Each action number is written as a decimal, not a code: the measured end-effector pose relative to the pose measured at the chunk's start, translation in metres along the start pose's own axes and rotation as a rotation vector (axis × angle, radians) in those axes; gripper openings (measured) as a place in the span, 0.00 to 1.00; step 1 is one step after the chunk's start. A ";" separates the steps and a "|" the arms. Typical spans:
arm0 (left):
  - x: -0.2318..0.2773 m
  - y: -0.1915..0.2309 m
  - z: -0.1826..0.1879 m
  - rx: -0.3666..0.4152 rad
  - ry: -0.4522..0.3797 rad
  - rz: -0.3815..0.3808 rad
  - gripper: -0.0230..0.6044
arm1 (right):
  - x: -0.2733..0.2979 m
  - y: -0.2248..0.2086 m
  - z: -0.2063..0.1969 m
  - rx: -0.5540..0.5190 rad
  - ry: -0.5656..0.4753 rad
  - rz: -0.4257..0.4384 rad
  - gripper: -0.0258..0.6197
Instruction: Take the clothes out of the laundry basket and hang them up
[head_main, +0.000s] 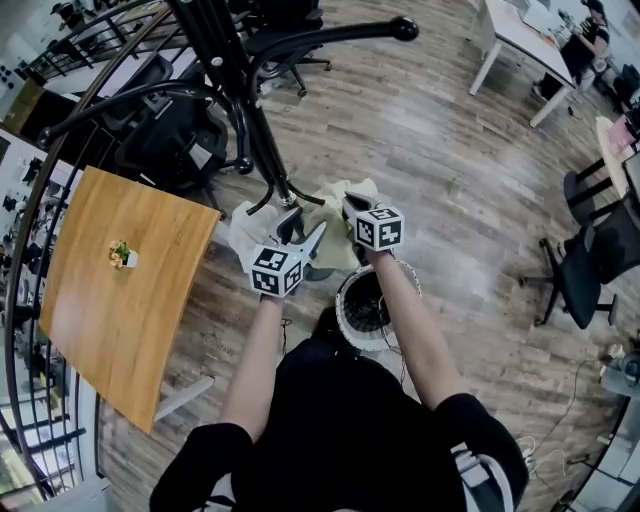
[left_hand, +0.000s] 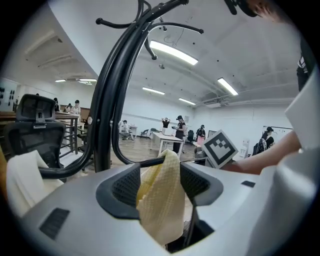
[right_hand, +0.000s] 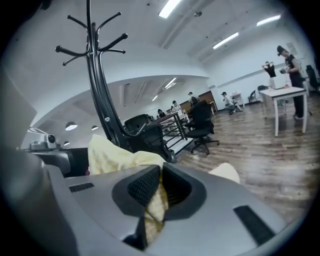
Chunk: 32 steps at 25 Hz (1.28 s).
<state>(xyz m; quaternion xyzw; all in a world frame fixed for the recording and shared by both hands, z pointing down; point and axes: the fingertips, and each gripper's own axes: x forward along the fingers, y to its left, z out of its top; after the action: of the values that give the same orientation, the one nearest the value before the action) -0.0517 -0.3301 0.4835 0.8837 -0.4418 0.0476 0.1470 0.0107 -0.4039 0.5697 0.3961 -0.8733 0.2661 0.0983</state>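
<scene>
The left gripper's fingers (left_hand: 125, 187) stand wide apart, their ribbed black pads facing each other across a broad gap. A pale yellow, waffle-textured cloth (left_hand: 160, 200) hangs down through that gap. Its upper fold seems to lie over the end of a curved black arm of the coat stand (left_hand: 107, 110). Neither pad presses on the fabric, so the left gripper (head_main: 300, 235) is released around the cloth, not grasping it.

The right gripper's fingers (right_hand: 142, 187) are drawn almost together and clench a fold of the same cloth. A strip of yellow fabric is pinched in the narrow slit between the pads and trails below them. More of the cloth bunches up above and to the left of these jaws.

From the head view, both grippers are held out in front of the person, close side by side. The right gripper (head_main: 352, 212) and the left meet at the cloth, which spreads between them just beside the stand's black pole. The laundry basket (head_main: 345, 320), white and round, sits on the wooden floor right under the person's forearms, nearer the body than the cloth. To the left stands a wooden table (head_main: 120, 310) with a small plant (head_main: 122, 255) on it, and a black office chair (head_main: 170, 135) is behind the stand.
</scene>
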 end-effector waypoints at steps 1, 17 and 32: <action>-0.001 0.002 -0.002 0.000 0.007 -0.002 0.43 | -0.003 -0.001 -0.002 -0.009 0.004 -0.003 0.08; 0.027 -0.031 -0.020 -0.306 -0.091 -0.331 0.07 | -0.008 0.041 0.014 0.350 -0.105 0.254 0.05; 0.012 -0.020 -0.049 -0.061 0.032 -0.142 0.28 | -0.068 0.034 0.030 0.247 -0.161 0.233 0.06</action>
<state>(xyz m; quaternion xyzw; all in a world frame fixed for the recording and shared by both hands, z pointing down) -0.0262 -0.3130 0.5286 0.9070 -0.3769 0.0376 0.1840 0.0320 -0.3580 0.5051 0.3215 -0.8789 0.3484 -0.0529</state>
